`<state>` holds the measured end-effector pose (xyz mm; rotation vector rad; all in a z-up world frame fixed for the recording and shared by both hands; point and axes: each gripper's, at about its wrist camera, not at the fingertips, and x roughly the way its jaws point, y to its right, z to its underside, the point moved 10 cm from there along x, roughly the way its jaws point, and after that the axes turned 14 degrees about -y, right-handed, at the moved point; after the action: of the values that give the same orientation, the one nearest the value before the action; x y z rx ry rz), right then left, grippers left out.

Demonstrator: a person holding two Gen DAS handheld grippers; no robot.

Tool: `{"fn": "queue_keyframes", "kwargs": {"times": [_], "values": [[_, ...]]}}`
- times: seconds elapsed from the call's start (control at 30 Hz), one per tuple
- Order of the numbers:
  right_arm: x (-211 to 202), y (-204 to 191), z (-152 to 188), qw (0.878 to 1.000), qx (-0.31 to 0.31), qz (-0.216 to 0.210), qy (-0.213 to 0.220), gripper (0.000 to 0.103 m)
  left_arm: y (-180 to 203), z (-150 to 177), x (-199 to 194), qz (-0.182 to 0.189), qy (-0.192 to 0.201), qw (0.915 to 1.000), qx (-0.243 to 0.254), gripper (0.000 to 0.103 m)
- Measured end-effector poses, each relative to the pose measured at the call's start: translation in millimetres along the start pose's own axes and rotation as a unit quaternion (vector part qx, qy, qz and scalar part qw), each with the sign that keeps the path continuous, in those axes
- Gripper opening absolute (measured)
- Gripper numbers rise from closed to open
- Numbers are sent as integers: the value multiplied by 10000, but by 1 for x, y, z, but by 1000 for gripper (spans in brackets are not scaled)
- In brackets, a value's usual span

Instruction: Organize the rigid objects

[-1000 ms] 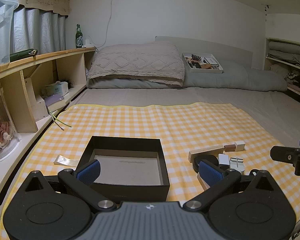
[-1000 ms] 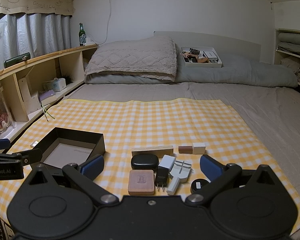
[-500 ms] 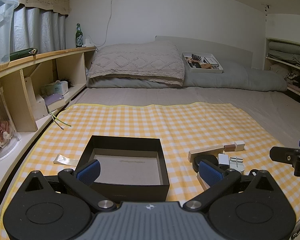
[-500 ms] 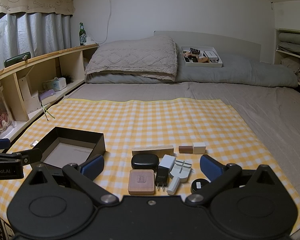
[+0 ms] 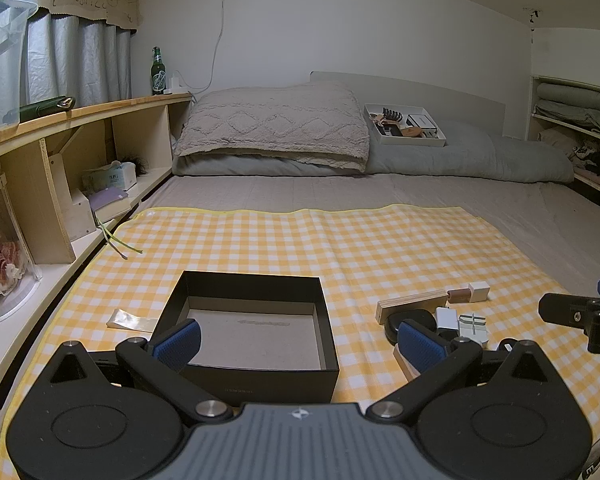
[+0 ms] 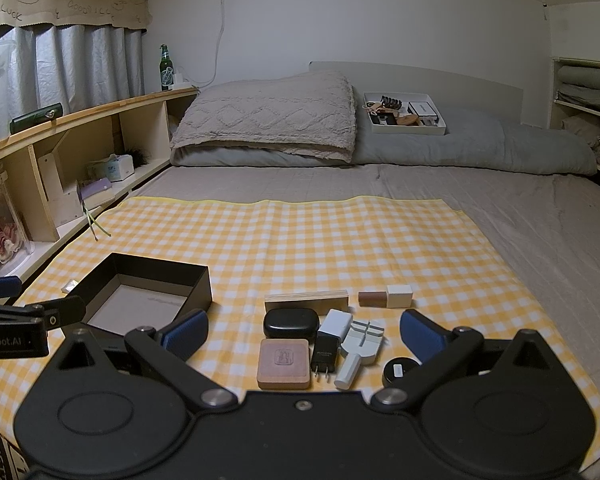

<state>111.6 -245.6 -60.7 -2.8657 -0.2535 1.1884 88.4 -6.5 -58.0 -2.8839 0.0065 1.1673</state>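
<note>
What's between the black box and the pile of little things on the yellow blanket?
Nothing. In the right wrist view, only bare checked blanket lies between the black box and the nearest items, the wooden block and black oval case.

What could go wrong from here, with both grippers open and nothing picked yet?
1. The black charger, white adapter and white tool lie packed together; the open right gripper may nudge neighbours when closing on one.
2. The checkered cloth lies on soft bedding, so pressing down could shift items.
3. The empty black box looks light; the left gripper could push it.
</note>
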Motion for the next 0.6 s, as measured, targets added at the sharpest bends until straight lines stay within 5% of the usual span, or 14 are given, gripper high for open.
{"fn": "queue_keyframes", "kwargs": {"times": [0.6], "values": [[-12, 4, -8, 9997, -31, 56, 253, 103, -5, -8, -7, -10, 40, 10000, -86, 103]]}}
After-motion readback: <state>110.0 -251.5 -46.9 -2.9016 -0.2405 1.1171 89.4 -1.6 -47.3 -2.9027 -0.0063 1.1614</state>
